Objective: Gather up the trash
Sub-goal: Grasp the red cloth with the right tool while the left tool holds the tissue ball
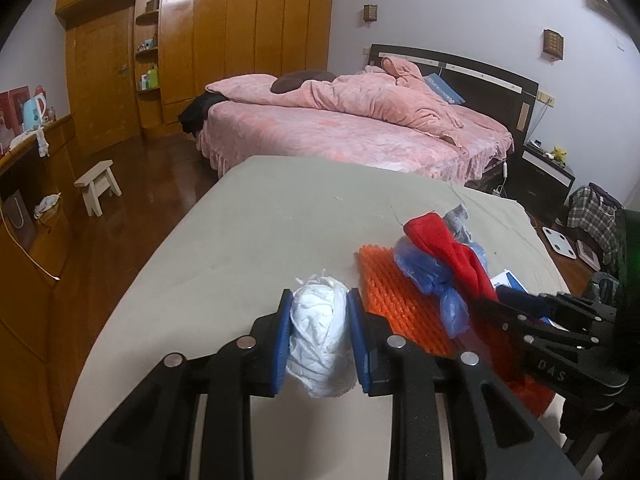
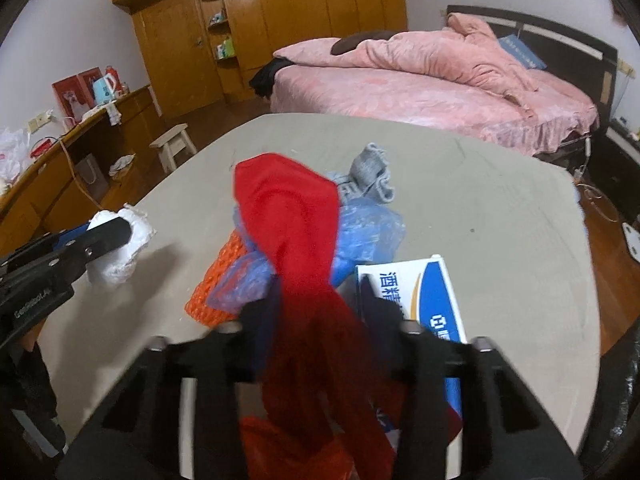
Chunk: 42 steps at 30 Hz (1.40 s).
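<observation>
Left claw [image 1: 318,344] grips the white wad [image 1: 320,344] — right claw [image 2: 320,320] nearly shut on red cloth [image 2: 296,232].

A pink bed [image 1: 352,136] stands beside a wooden wardrobe [image 1: 240,40].

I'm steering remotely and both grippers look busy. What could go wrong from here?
1. The right gripper is among the red cloth, which drapes over blue plastic and orange mesh; lifting may drag those along.
2. The left gripper pinches only a soft white wad, which might slip.
</observation>
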Motion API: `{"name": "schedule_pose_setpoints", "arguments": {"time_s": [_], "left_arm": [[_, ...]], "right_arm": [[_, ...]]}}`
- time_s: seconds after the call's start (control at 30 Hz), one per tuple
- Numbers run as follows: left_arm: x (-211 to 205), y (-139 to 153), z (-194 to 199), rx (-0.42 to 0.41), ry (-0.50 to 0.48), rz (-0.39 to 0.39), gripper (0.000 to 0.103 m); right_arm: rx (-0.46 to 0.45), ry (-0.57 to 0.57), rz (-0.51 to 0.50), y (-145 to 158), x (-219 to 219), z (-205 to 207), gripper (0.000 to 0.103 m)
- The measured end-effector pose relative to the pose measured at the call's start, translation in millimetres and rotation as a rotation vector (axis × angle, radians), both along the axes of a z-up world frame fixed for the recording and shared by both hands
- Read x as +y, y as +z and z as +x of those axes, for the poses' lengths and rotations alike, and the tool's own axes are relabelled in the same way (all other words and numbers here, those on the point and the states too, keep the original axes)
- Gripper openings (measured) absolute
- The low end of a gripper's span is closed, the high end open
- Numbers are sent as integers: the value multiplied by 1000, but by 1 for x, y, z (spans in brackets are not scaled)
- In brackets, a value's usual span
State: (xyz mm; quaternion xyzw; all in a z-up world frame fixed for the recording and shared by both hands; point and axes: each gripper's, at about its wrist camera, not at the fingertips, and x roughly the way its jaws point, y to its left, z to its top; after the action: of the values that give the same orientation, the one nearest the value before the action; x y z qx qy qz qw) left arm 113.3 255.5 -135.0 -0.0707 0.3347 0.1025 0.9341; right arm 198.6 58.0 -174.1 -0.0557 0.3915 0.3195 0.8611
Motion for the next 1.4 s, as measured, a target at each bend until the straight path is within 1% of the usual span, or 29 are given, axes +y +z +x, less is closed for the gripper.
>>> {"name": "schedule_pose_setpoints", "arguments": {"time_s": [0.03,0.13,0.37,0.87,1.07,1.4], "left_arm": [[0,0,0,-1,-1,0,27],[-1,2,-3,-8,-4,0,27],[-5,15,-10,-38,-16,-1,27],[-38,68,-13,-139,-76,19,27],[-54,83,-15,-171,-101,17,27],[-86,96,-15,-199,-159,11,27]], "right_arm": [[7,12,7,1,0,0,10],[0,21,38,10,-5,-2,7],[-37,32,114,46,-18,-9,6],[-100,28,219,104,-51,-24,6],[-125,14,243,122,-70,-33,6],[-159,-38,255,137,-109,-47,6]]}}
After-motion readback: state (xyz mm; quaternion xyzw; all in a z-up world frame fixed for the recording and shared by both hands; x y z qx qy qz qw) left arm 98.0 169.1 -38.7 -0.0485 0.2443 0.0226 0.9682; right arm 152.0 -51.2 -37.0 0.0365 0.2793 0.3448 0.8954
